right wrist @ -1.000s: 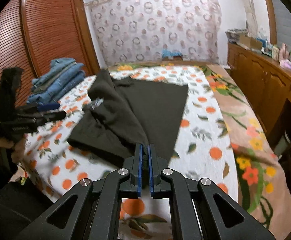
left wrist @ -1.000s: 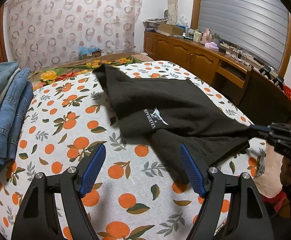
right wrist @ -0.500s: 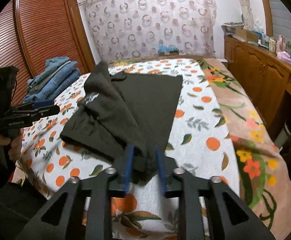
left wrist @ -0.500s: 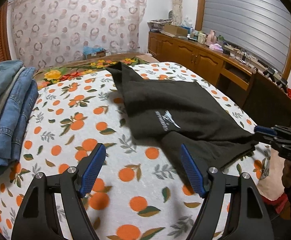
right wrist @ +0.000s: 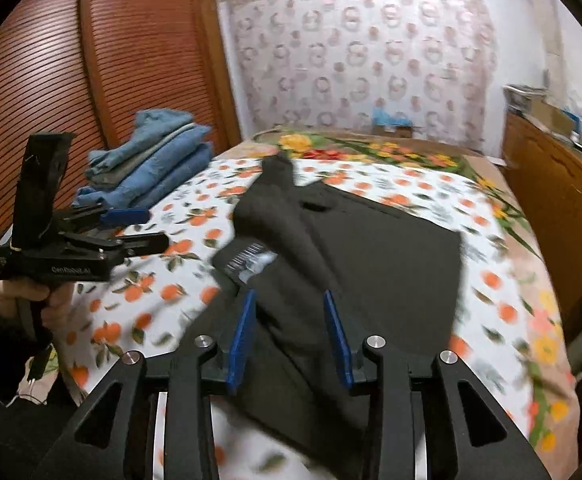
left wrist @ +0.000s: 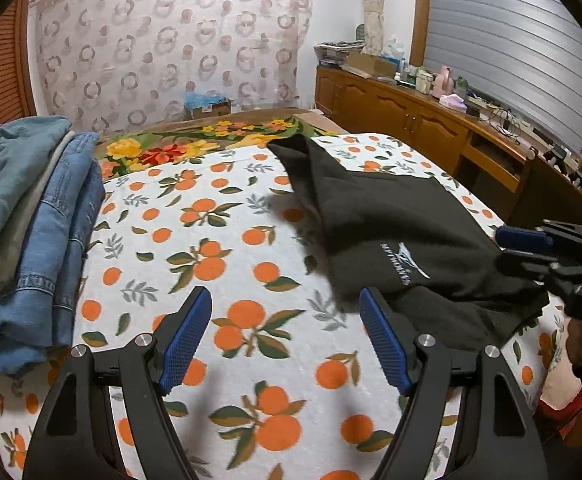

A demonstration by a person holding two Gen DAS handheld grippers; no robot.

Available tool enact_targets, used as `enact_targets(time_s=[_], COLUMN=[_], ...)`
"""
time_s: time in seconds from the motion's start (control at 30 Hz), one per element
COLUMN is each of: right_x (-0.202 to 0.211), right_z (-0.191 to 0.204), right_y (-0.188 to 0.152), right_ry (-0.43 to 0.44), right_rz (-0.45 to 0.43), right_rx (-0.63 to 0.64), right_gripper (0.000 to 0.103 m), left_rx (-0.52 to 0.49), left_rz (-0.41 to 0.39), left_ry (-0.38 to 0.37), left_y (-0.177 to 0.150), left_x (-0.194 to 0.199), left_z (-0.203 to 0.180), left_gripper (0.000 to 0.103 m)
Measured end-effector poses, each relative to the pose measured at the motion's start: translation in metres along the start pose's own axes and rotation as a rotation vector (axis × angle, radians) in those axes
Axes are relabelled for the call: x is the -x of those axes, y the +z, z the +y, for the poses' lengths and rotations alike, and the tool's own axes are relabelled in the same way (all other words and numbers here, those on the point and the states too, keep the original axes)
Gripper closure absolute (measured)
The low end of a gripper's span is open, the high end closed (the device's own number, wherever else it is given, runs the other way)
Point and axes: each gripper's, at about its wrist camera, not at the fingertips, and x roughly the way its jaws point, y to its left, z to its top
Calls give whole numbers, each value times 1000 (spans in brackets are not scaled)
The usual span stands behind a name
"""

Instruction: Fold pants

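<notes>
Right hand-held gripper point(right wrist: 291, 336), jaws opening, over black pants point(right wrist: 371, 248)

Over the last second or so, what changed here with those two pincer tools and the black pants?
The right gripper let go: a second ago it was clamped on the near edge of the black pants; now its jaws are opening, the cloth lying loose between them. The left gripper stayed open and empty over the bedsheet. The folded jeans did not move.
</notes>
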Motion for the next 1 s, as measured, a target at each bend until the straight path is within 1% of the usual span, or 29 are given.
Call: enact_targets(time_s=[0.2,0.43,0.67,0.77,0.87,0.9,0.97,1.0], right_x=[-50,-93,-122,-127,-130,-131,-133,-132], right_z=[14,22,30,34,37,36,33,30], right_y=[21,34,42,41,41,42,44,45], right_ry=[62,95,77,68,52,45,49,52], right_rz=[64,145,213,238,241,240,239,234], right_rx=[67,132,189,214,239,240,229,217], right_gripper=[66,66,66,66,76,84,92,95], left_rx=[2,15,23,26,26,27,29,28], left_rz=[-7,-10,-5,2,9,11,16,18], left_ry=[1,-12,-18,-21,-21,-20,-22,-22], left_y=[2,3,6,6,6,6,7,7], left_x=[4,4,-1,-4,-8,-9,-11,-11], left_z=[14,26,33,36,38,38,39,39], left_gripper=[26,26,26,26,26,26,26,26])
